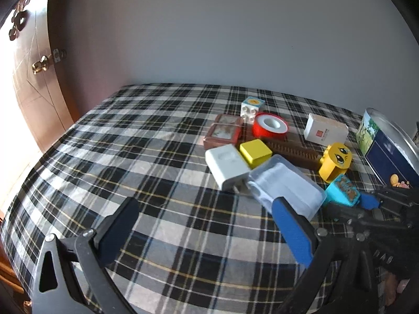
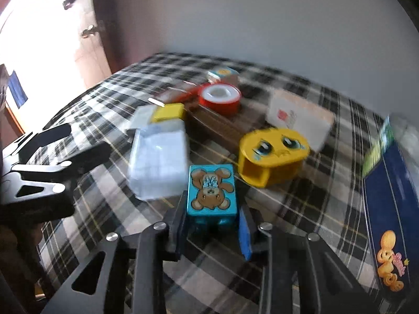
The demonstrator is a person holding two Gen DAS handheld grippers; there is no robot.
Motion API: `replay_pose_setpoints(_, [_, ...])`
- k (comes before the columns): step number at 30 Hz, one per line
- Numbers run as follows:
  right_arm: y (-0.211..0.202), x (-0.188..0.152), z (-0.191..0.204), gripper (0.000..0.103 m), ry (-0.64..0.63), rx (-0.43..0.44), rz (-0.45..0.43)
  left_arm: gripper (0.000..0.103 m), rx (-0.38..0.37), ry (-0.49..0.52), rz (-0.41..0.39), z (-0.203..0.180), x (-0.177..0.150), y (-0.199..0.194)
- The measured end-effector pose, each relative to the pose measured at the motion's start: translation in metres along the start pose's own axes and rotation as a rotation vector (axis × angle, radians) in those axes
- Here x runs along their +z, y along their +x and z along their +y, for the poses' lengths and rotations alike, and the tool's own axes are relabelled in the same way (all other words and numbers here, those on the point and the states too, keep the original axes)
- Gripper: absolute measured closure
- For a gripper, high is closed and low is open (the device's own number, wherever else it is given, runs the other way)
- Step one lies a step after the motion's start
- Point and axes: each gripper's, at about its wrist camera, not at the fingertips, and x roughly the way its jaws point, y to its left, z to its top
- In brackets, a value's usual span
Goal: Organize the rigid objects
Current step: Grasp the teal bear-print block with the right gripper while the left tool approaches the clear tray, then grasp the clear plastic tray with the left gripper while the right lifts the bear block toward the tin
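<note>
Blue foam pads of the right tool (image 2: 213, 231) press both sides of the teal bear block (image 2: 211, 189), a closed grip low on the block, probably so it can be lifted out of the clutter. The left tool (image 1: 207, 231) hangs wide open with nothing between its pads, its right pad just in front of the clear plastic case (image 1: 286, 187), likely waiting its turn. Past these on the plaid-covered bench (image 1: 131, 130) lie the yellow face block (image 2: 272, 154), white charger (image 1: 226, 164), yellow cube (image 1: 255, 152), red tape roll (image 1: 269, 125) and white box (image 1: 324, 130). Only the right wrist view shows the grip itself; the left wrist view, far sharper, shows the brown frame (image 1: 222, 130) and studded cube (image 1: 251, 108) clearly.
</note>
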Motion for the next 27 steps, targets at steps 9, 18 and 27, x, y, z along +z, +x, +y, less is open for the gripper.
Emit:
replay_pose_setpoints(9, [-0.015,-0.004,-0.036,0.069,0.063,-0.061,-0.047,0.001,-0.017,-0.094,0.062,-0.048,0.015,0.015])
replay_pose_setpoints(18, [-0.032,-0.002,-0.04,0.069,0.057,-0.147,-0.123,0.015,0.029,-0.131,0.167,-0.081,0.016,0.049])
replay_pose_setpoints(27, [-0.043,-0.001,-0.048,0.069,0.103,-0.116,-0.174,0.049,-0.137,-0.133,0.129,-0.043,0.009,0.035])
